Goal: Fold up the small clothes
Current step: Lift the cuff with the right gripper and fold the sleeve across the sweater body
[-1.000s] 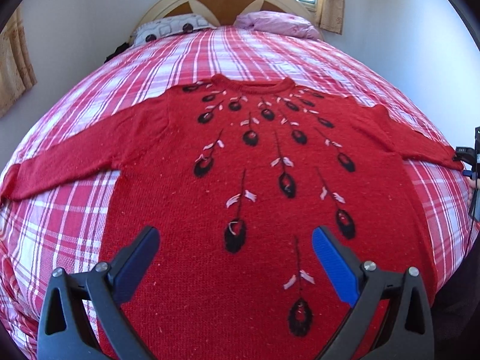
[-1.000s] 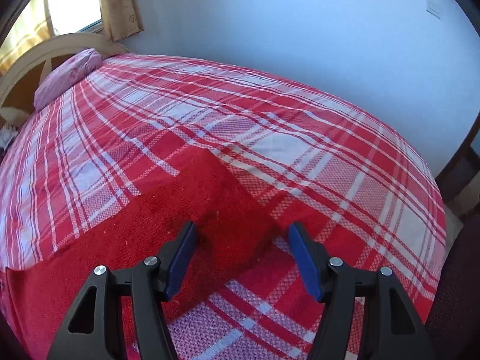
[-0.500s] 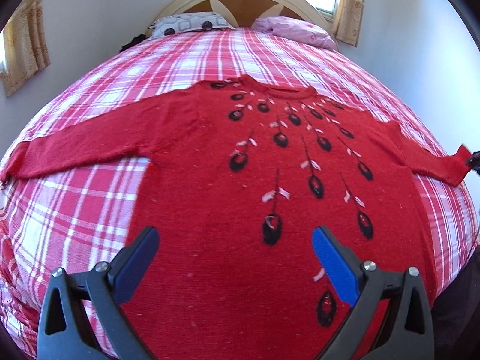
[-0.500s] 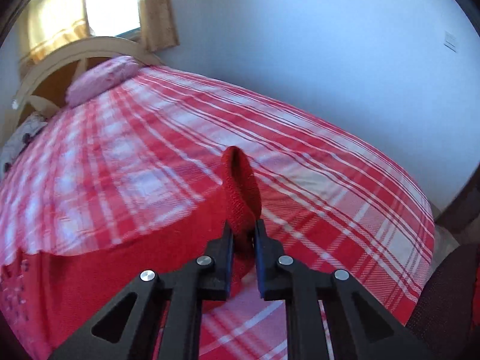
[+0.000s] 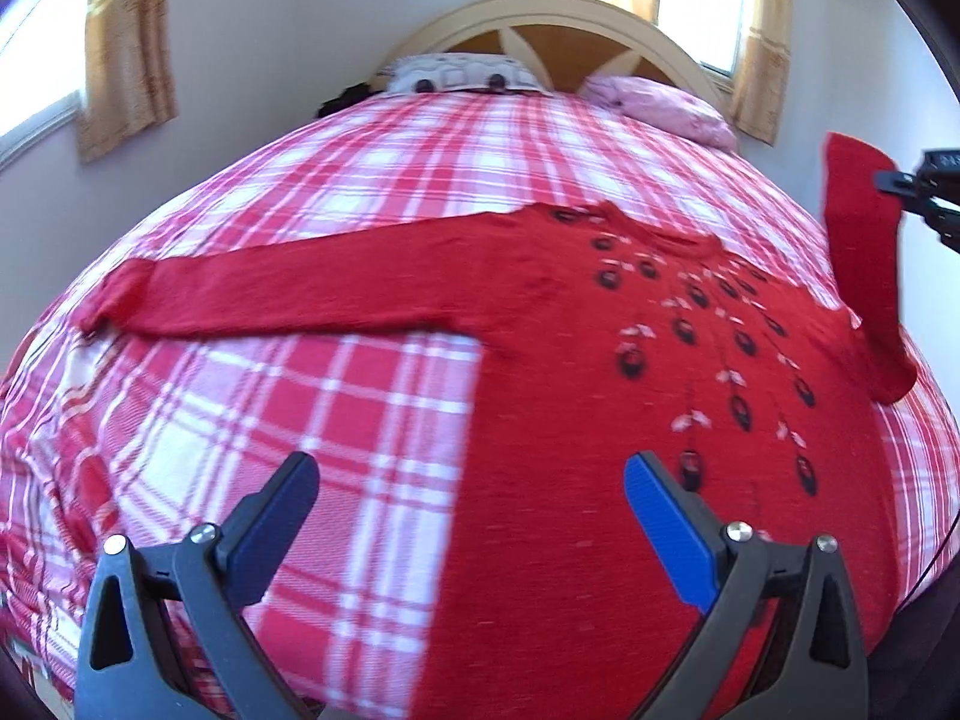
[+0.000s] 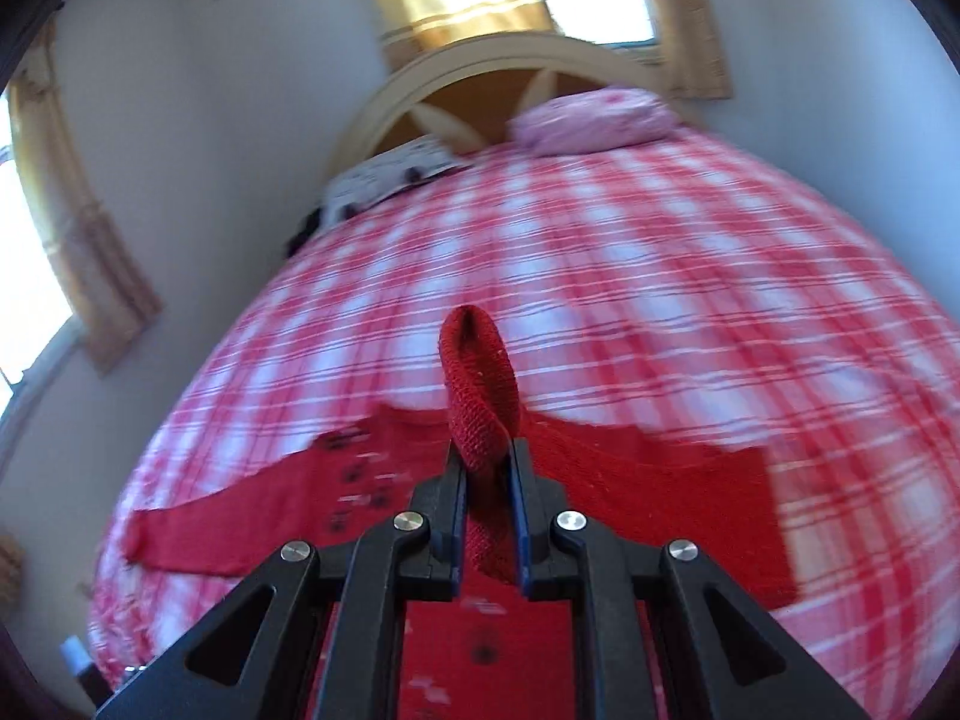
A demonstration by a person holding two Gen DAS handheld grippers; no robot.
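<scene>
A red knit sweater (image 5: pixel 576 372) with black feather marks lies flat on the plaid bed (image 5: pixel 312 420), its left sleeve (image 5: pixel 270 300) stretched out. My left gripper (image 5: pixel 468 510) is open and empty above the sweater's lower left edge. My right gripper (image 6: pixel 486 468) is shut on the cuff (image 6: pixel 480 384) of the right sleeve and holds it up over the sweater body (image 6: pixel 630 504). In the left wrist view the lifted sleeve (image 5: pixel 864 264) hangs from the right gripper (image 5: pixel 900 186) at the far right.
A wooden headboard (image 5: pixel 570 18) stands at the far end with a patterned pillow (image 5: pixel 456 72) and a pink pillow (image 5: pixel 660 108). Curtained windows (image 5: pixel 126 42) flank the bed. White walls are close on both sides.
My right gripper closed on the right sleeve cuff, lifted it and swung it up over the sweater. My left gripper moved left towards the sweater's left side and stayed open.
</scene>
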